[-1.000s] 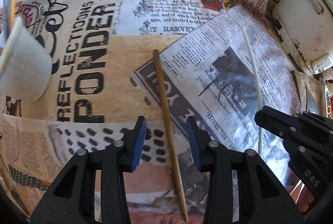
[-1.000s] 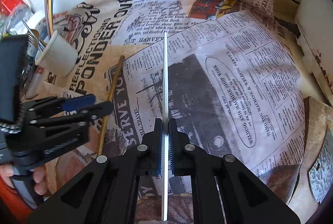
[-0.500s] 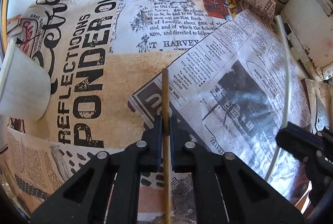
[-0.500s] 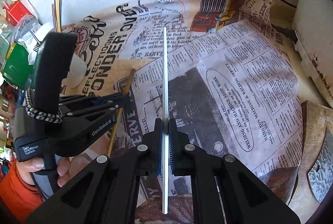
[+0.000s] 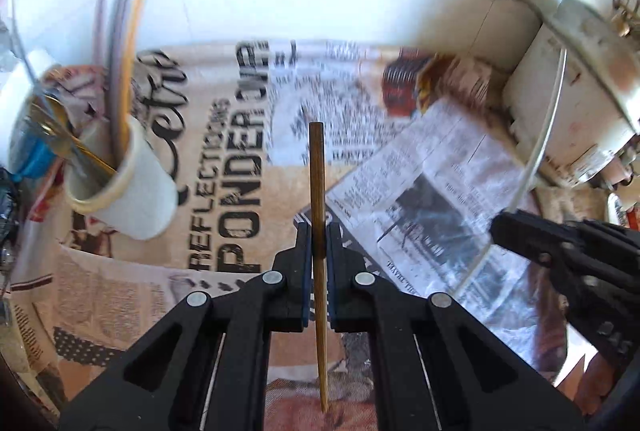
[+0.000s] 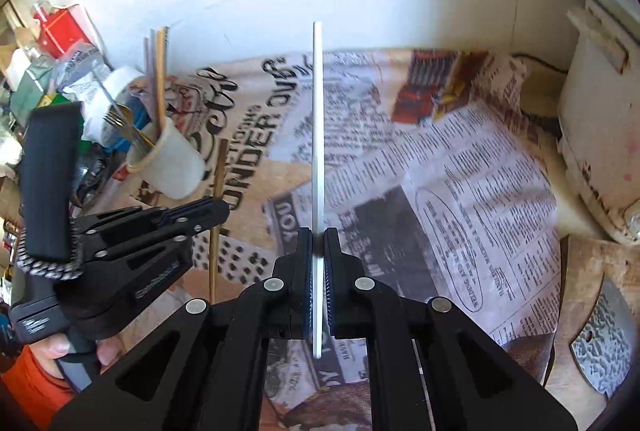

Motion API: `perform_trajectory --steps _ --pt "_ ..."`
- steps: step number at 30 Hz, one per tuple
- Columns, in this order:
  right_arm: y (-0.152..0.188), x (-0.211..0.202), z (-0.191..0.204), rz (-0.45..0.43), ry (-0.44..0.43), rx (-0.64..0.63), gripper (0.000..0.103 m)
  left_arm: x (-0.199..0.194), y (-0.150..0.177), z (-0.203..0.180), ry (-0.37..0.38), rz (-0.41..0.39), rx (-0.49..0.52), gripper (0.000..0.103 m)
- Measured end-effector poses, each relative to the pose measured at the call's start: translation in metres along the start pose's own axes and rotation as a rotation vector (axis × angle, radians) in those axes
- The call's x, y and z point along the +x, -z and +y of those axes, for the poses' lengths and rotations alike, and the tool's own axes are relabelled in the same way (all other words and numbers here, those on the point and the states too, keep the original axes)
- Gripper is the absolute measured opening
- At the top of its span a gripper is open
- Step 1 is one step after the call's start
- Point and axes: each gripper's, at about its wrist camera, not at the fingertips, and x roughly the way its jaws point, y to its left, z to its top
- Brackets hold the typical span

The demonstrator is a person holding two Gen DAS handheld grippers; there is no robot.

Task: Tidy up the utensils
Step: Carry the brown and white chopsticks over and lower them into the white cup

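Left gripper (image 5: 319,243), jaws clamped on a wooden chopstick (image 5: 317,187): centre frame, long axis running straight up, blunt end far. Right gripper (image 6: 319,251), jaws pinching a white chopstick (image 6: 317,135), likewise pointing up the frame. Beyond, the newsprint-patterned cloth (image 5: 224,199) reads "REFLECTIONS", "PONDER OVER". Upper left, a white cup (image 5: 132,187) holding utensils.

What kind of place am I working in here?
Probably a cluttered home kitchen or utility corner: a newspaper-print tablecloth on a table against a white wall, a white cup holding forks and chopsticks, a worn white appliance alongside.
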Motion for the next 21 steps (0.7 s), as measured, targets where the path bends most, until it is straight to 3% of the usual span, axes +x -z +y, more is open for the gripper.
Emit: perform_trajectory --steps 9,21 --pt "-0.018 -0.02 0.04 -0.072 -0.024 -0.066 0.005 -0.068 -0.011 0.02 -0.01 -0.155 -0.008 0.005" --pt "-0.06 -0.039 0.097 -0.186 -0.056 -0.135 0.005 -0.133 -0.038 0.077 -0.032 -0.306 -0.045 0.005"
